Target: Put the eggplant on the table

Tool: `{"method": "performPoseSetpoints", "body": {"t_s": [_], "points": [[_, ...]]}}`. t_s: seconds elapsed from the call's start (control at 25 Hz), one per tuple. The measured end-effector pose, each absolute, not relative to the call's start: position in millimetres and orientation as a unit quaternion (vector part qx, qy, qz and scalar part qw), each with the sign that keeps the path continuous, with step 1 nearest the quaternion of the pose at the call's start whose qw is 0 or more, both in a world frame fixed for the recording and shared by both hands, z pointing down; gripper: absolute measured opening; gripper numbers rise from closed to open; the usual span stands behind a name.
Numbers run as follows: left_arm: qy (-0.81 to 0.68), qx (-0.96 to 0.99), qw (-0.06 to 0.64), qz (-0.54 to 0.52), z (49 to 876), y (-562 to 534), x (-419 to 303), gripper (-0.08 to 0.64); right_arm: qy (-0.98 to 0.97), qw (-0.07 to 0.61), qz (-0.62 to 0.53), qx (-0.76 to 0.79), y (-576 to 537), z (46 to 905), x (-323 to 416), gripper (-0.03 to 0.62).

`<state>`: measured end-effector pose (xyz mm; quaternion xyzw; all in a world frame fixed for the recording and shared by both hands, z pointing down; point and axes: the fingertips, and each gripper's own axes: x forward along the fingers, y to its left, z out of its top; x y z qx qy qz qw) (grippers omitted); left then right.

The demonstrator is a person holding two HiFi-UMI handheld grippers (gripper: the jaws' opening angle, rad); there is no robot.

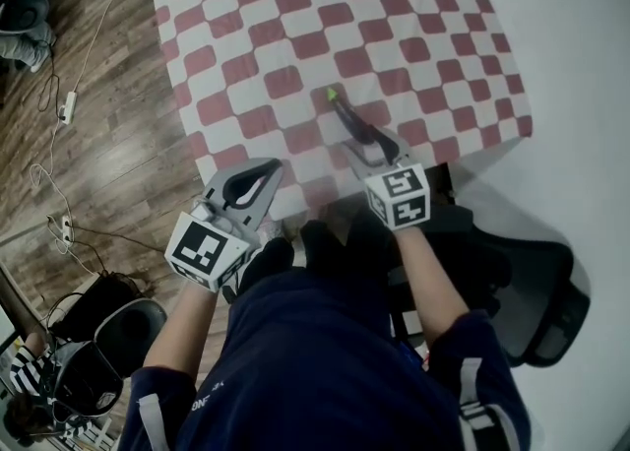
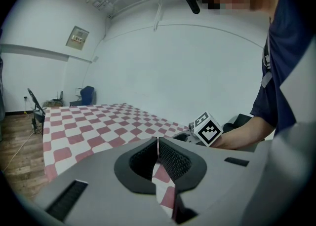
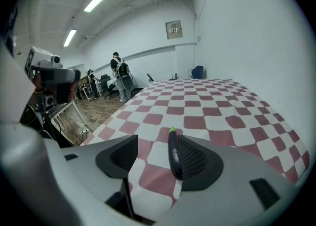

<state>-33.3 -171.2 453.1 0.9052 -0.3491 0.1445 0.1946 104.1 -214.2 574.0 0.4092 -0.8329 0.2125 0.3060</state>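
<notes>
A slim dark purple eggplant (image 1: 346,116) with a green stem lies on the red-and-white checked tablecloth (image 1: 325,26), near the table's front edge. My right gripper (image 1: 368,142) hovers just behind it with its jaws wide apart. In the right gripper view the eggplant (image 3: 174,153) shows close beside the right pad (image 3: 193,158), and the left pad stands well clear of it, so the right gripper (image 3: 155,143) is open. My left gripper (image 1: 251,186) hangs off the table's front left edge. Its jaws are shut with nothing in them, as the left gripper view (image 2: 157,143) shows.
A black office chair (image 1: 532,291) stands right of the person, below the table's front right corner. Wooden floor with cables and a power strip (image 1: 67,104) lies to the left. People stand far off in the room (image 3: 120,79).
</notes>
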Motion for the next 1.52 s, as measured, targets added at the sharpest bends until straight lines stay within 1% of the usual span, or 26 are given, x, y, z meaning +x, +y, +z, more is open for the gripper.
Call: {"method": "performPoseSetpoints", "body": {"t_s": [0.08,0.16,0.28,0.4,0.48,0.88,1.0,1.52], "points": [[-0.349,0.908,0.183,0.139,447,-169,-31,0.032,-0.842,0.286,0.209,0.407,-211,558,100,0.267],[-0.347,0.911,0.175,0.135,440,-163,-30,0.032,-0.85,0.268,0.206,0.405,-205,541,94,0.247],[-0.349,0.912,0.172,0.13,430,-154,-33,0.032,-0.861,0.245,0.202,0.397,-194,516,85,0.175],[-0.35,0.917,0.149,0.118,418,-150,-36,0.032,-0.87,0.228,0.197,0.391,-186,493,79,0.103],[-0.35,0.918,0.146,0.113,412,-144,-39,0.032,-0.873,0.22,0.191,0.391,-180,479,76,0.08],[-0.359,0.917,0.14,0.102,399,-120,-55,0.032,-0.894,0.171,0.157,0.384,-146,424,56,0.036],[-0.359,0.92,0.127,0.098,398,-118,-59,0.032,-0.896,0.162,0.16,0.381,-138,418,47,0.03],[-0.35,0.923,0.122,0.099,397,-114,-69,0.032,-0.907,0.139,0.152,0.366,-125,398,21,0.017]]}}
